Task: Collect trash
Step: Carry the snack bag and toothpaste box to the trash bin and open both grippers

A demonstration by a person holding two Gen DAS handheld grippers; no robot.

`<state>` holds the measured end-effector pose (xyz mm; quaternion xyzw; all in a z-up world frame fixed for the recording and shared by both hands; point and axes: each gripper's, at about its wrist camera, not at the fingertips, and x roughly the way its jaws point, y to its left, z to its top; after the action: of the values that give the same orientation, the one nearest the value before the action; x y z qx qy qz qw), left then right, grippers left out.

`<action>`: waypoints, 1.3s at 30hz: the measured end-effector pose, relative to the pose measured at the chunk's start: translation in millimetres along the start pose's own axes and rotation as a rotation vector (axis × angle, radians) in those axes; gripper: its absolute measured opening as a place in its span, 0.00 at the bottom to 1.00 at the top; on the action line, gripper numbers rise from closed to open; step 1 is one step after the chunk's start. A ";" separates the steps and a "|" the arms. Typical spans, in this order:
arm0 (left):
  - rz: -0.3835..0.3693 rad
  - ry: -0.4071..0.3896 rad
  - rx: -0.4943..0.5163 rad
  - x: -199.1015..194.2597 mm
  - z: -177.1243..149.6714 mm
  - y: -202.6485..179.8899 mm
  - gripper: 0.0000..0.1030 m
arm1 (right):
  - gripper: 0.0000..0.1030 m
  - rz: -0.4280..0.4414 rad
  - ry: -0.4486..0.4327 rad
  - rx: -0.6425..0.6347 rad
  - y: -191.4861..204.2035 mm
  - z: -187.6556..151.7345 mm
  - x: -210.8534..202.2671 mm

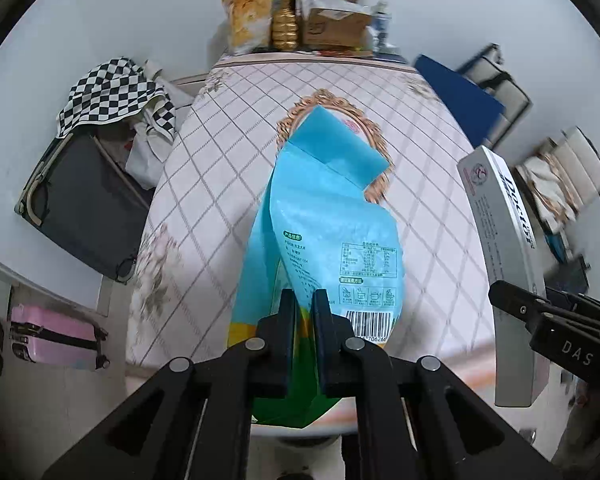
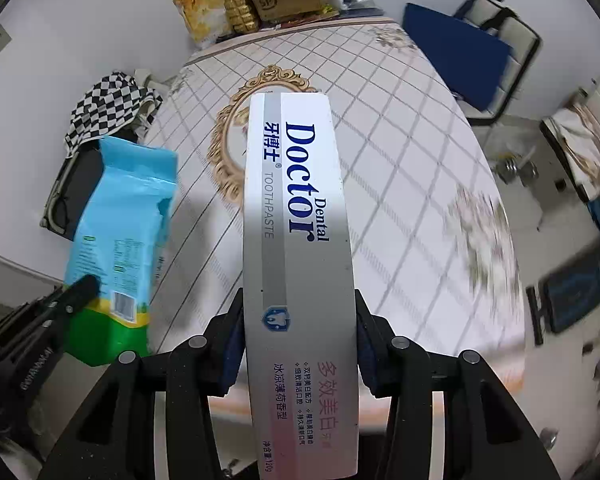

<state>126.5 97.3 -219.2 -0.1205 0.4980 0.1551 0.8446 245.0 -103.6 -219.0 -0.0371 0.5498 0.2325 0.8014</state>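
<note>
Left gripper (image 1: 303, 300) is pinching the blue bag (image 1: 320, 216); right gripper (image 2: 300, 320) is clamping the toothpaste box (image 2: 296, 216), its brand face showing only in the right view.

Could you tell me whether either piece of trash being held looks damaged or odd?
The blue food bag pinched in the left gripper is crumpled, its top torn open. The toothpaste box in the right gripper looks intact.
</note>
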 end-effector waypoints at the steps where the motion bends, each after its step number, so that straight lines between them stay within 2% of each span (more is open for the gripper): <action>1: -0.008 0.001 0.008 -4.5 -7.8 1.9 0.06 | 0.48 -0.001 -0.003 0.012 4.7 -16.8 -8.3; 4: -0.042 0.022 0.021 -21.9 -46.2 13.2 0.06 | 0.48 0.001 0.007 0.048 18.2 -72.4 -29.4; 8: -0.097 0.103 -0.006 -25.3 -98.7 28.2 0.06 | 0.48 0.012 0.084 0.052 34.5 -154.7 -41.6; 11: -0.125 0.182 -0.036 -14.8 -140.8 38.3 0.06 | 0.48 0.019 0.161 0.040 38.4 -208.7 -34.9; 14: -0.144 0.294 -0.086 18.0 -186.6 48.2 0.06 | 0.48 0.026 0.264 0.040 35.9 -259.6 -8.8; 16: -0.155 0.353 -0.112 40.1 -209.5 51.6 0.06 | 0.48 0.022 0.332 0.053 28.9 -289.8 19.6; 19: -0.177 0.452 -0.146 93.8 -245.0 52.9 0.06 | 0.48 0.015 0.417 0.079 14.3 -328.6 72.1; 24: -0.183 0.583 -0.218 219.5 -295.7 54.6 0.06 | 0.48 0.024 0.525 0.137 -19.6 -380.8 188.5; 29: -0.183 0.637 -0.262 340.5 -326.0 53.2 0.07 | 0.48 0.050 0.586 0.154 -47.6 -416.0 306.7; 32: -0.184 0.663 -0.245 393.3 -337.2 47.6 0.08 | 0.48 0.061 0.628 0.138 -58.9 -435.2 377.3; 36: -0.173 0.694 -0.242 430.8 -347.9 38.0 0.11 | 0.49 0.072 0.656 0.084 -62.6 -444.1 435.5; 37: -0.169 0.690 -0.240 432.5 -351.7 38.7 0.17 | 0.49 0.077 0.670 0.065 -63.5 -438.6 448.4; 39: -0.145 0.673 -0.245 433.7 -352.4 37.4 0.61 | 0.51 0.079 0.687 0.047 -61.9 -440.1 464.0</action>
<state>26.6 67.3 -769.5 -0.3000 0.7160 0.1050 0.6215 23.7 -143.3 -820.9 -0.0736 0.7936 0.2248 0.5606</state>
